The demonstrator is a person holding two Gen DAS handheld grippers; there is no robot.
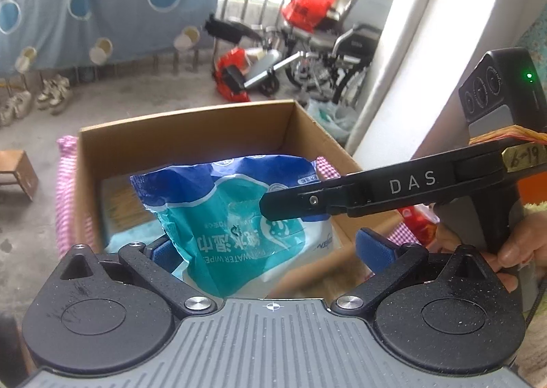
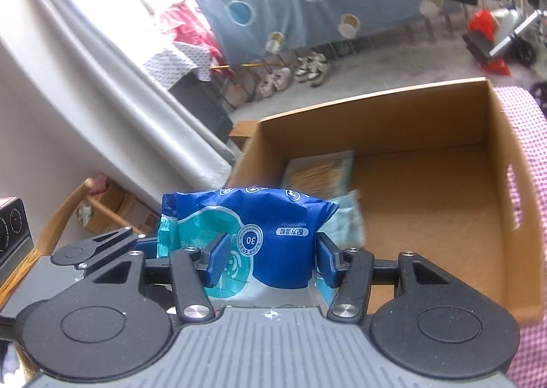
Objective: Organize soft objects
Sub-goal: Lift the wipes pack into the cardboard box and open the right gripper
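A blue and teal pack of wet wipes hangs over the open cardboard box. My right gripper is shut on the pack, its blue pads pressing both sides. The right gripper also shows in the left wrist view as a black arm reaching in from the right. My left gripper is open, its blue pads spread wide on either side of the pack's lower end. In the box lie a flat yellowish packet and a pale teal packet.
The box stands on a pink checked cloth. Beyond it is a concrete floor with shoes, a wheelchair, a small wooden stool and a blue hanging cloth. A white wall is to the left in the right wrist view.
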